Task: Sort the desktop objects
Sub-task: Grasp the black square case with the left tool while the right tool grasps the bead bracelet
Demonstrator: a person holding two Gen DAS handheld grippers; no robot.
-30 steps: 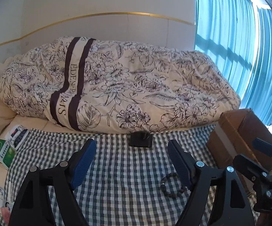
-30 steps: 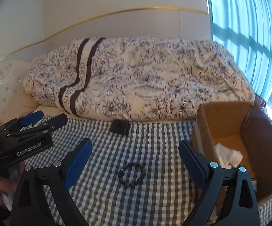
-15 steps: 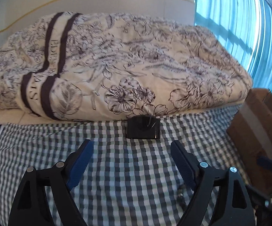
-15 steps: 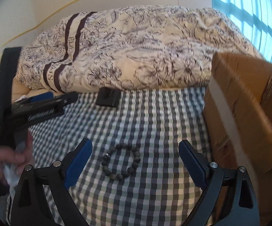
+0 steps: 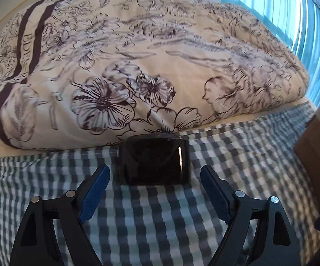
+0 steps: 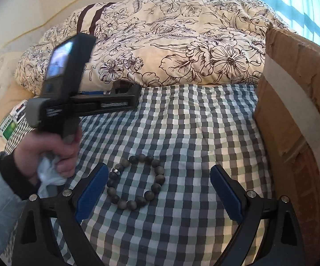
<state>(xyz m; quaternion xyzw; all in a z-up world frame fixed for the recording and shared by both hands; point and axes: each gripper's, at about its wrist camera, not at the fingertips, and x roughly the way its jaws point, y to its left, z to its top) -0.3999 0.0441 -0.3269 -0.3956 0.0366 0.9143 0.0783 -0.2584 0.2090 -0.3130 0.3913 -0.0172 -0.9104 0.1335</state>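
Observation:
A small glossy black box [image 5: 154, 160] lies on the checkered cloth against the quilt's edge. My left gripper [image 5: 155, 171] is open just short of the box, with a blue-padded finger off each near corner. In the right wrist view this left gripper [image 6: 135, 97] reaches in from the left, held by a hand [image 6: 55, 153], and it hides the box. A dark bead bracelet [image 6: 160, 178] lies flat on the cloth. My right gripper [image 6: 160, 169] is open around it, and the bracelet sits closer to the left finger.
A floral quilt [image 5: 137, 66] is heaped behind the checkered cloth [image 5: 160, 221]. An open cardboard box [image 6: 293, 102] stands on the right, close to my right finger. Green-and-white packets [image 6: 9, 128] lie at the far left. Teal curtains [image 5: 315, 22] hang at the back right.
Both grippers have moved forward and down. The black box now fills the space ahead of the left fingers. The bracelet now lies between the right fingers. Both stayed open.

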